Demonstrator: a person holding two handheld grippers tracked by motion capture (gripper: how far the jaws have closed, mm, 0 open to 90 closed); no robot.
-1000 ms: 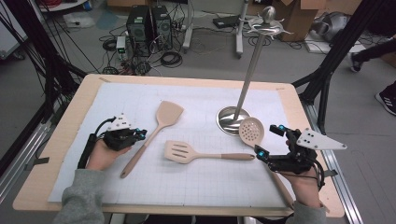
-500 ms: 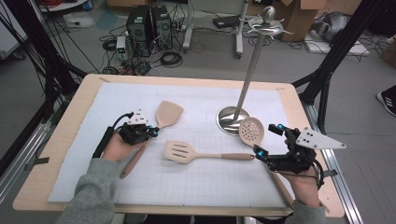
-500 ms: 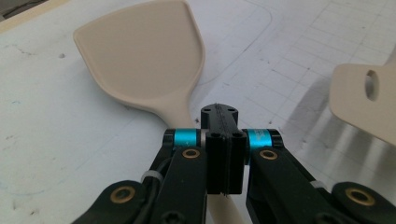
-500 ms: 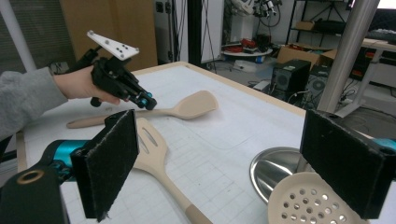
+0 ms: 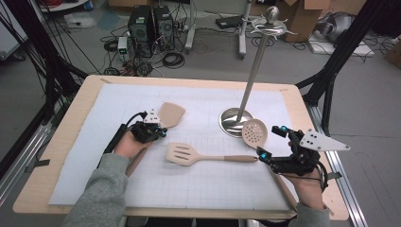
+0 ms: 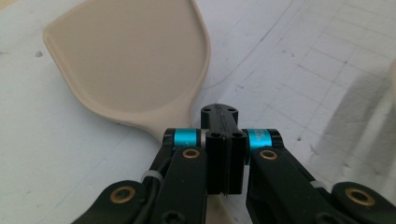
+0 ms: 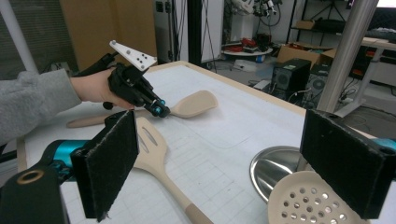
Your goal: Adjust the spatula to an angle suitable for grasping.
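A solid beige spatula (image 5: 170, 115) lies on the white mat with its wooden handle running down-left under my left hand. My left gripper (image 5: 158, 130) sits over the spatula's neck, just below the blade (image 6: 126, 60). Its jaws are pressed together (image 6: 219, 112) with nothing between the pads. A slotted turner (image 5: 184, 153) lies across the middle of the mat. My right gripper (image 5: 270, 140) stands open at the right, its pads (image 7: 109, 163) wide apart. A perforated skimmer (image 5: 254, 132) lies by it, its head low between the jaws in the right gripper view (image 7: 310, 200).
A steel utensil stand (image 5: 231, 120) with a tall pole (image 5: 255, 66) rises at the mat's back right, next to the skimmer's head. The wooden table edge (image 5: 312, 123) runs close on the right. Cables and computer cases lie on the floor beyond.
My left hand has slid right and forward along the spatula's handle to its neck, jaws still shut. The right gripper has stayed in place.
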